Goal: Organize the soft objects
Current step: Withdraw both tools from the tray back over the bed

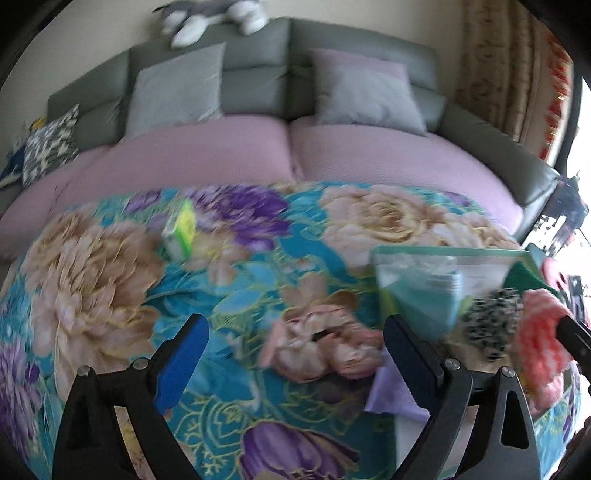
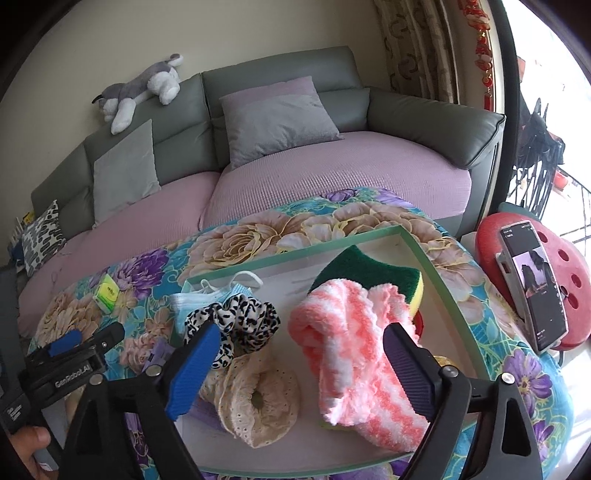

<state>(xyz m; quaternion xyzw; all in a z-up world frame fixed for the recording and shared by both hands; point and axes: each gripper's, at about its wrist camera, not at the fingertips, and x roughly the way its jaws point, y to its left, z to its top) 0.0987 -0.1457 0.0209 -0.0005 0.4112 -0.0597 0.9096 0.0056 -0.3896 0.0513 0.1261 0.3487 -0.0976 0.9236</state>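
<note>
My right tongs (image 2: 297,363) stand spread above the tray (image 2: 428,258), the pink striped cloth (image 2: 354,347) lying loose inside it. My left tongs (image 1: 295,365) gape empty over the floral surface (image 1: 110,277).

both wrist views look steeply down across the flowered bench (image 1: 110,266) toward the sofa (image 2: 280,77), sharing the tray (image 2: 295,247).

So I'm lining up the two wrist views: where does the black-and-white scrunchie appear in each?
Left wrist view: black-and-white scrunchie sits lower right, blurred, beside the pink striped cloth.
Right wrist view: it lies left of centre in the tray, above the open right gripper.
Shared landmark: the plush dog on the sofa back.
</note>
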